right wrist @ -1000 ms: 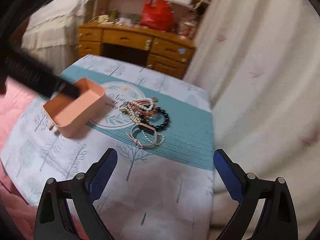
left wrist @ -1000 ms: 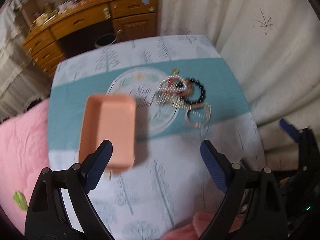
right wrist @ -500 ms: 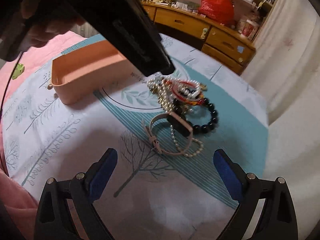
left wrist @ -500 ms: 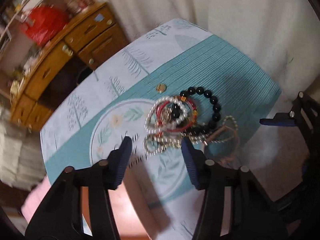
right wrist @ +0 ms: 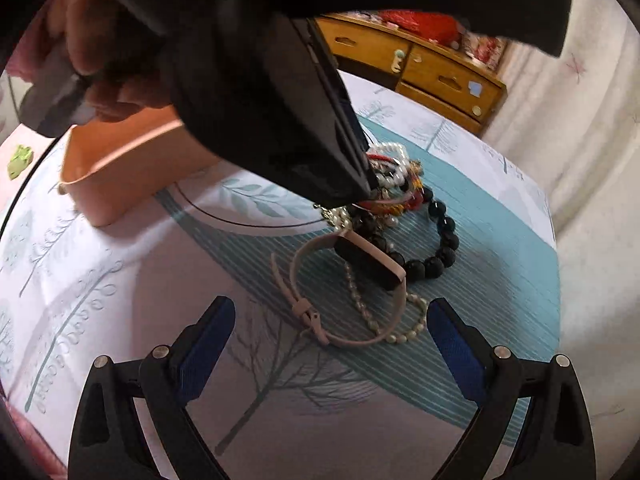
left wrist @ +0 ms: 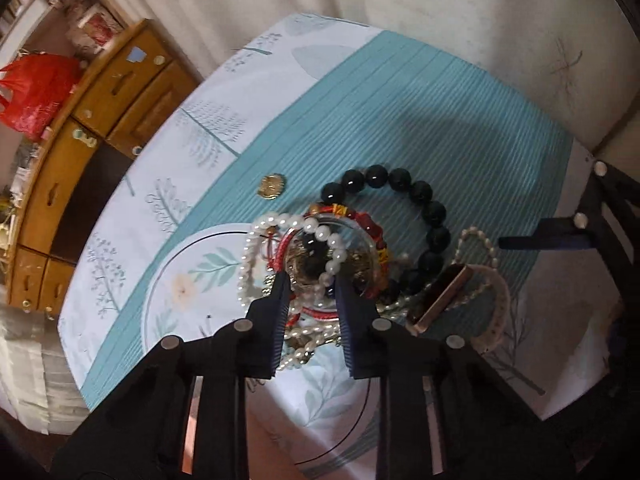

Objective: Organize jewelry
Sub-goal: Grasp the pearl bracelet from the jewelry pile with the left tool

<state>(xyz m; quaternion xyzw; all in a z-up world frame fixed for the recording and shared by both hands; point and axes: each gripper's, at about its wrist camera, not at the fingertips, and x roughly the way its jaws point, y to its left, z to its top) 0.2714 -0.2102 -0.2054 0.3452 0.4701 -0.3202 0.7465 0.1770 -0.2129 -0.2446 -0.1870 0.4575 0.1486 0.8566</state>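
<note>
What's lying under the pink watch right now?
A thin pearl strand runs under the pink watch, looping out inside its strap onto the teal cloth. The black bead bracelet touches the watch's far edge. Anything directly beneath the case is hidden.

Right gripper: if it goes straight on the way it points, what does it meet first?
Most likely the pink watch, its strap loop lying just ahead of the open right gripper, with a pearl strand across it. Depth is unclear.

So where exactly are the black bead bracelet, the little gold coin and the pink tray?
black bead bracelet (left wrist: 400,179): left wrist view, a top bead.
gold coin (left wrist: 271,186): left wrist view, its face.
pink tray (right wrist: 120,184): right wrist view, its near wall.
</note>
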